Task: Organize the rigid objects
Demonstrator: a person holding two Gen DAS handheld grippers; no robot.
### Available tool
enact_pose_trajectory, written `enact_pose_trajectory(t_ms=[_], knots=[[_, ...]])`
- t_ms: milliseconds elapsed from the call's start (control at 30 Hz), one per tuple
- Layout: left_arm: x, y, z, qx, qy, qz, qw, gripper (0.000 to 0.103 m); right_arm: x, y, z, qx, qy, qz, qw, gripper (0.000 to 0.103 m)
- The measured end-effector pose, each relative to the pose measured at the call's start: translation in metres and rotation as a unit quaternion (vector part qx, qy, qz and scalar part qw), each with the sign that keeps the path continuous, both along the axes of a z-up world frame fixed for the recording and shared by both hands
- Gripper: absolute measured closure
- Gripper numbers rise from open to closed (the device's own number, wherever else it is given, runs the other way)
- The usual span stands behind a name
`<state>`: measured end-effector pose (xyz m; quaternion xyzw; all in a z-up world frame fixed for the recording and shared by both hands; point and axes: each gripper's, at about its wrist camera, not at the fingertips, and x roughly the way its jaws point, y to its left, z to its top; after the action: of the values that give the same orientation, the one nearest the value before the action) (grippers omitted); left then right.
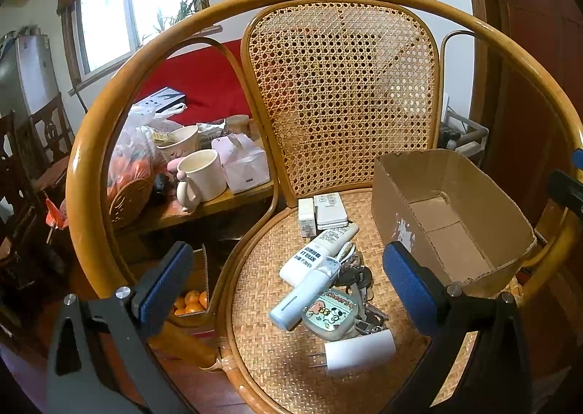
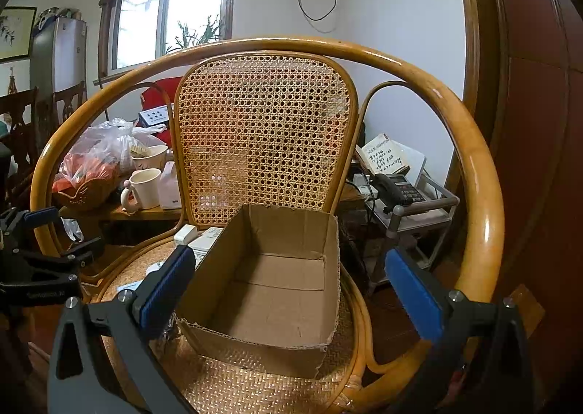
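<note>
Small rigid items lie on the woven seat of a rattan chair [image 1: 262, 352]: a white charger plug [image 1: 359, 350], a cartoon-printed case [image 1: 329, 313], a pale blue tube [image 1: 302, 295], a white bottle [image 1: 320, 248], a bunch of keys [image 1: 359, 277], a white remote [image 1: 329, 210] and a white adapter [image 1: 306, 215]. An empty cardboard box [image 1: 452, 217] [image 2: 277, 290] stands on the seat's right side. My left gripper [image 1: 288, 290] hangs open above the items. My right gripper [image 2: 291, 290] is open over the box. In the right wrist view the left gripper [image 2: 40, 261] shows at the left edge.
The chair's curved arms [image 1: 91, 166] and cane back [image 1: 339, 100] ring the seat. A side table at left carries a white mug [image 1: 202, 175], bowls, tissue box and a bag of fruit. A small stand with a telephone [image 2: 399, 190] sits at right beside a dark wooden door.
</note>
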<state>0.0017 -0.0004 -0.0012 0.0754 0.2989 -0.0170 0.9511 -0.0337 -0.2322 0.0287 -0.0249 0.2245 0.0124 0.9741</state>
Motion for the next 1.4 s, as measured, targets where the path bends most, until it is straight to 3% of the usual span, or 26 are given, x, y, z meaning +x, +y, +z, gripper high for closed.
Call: enact_pose_trajectory(t_ms=[1400], knots=[[-0.0022, -0.0057, -0.0013, 0.008, 0.003, -0.008, 0.9999, 0.0, 0.0019, 0.0003, -0.003, 0.003, 0.008, -0.003, 1.0, 0.0]])
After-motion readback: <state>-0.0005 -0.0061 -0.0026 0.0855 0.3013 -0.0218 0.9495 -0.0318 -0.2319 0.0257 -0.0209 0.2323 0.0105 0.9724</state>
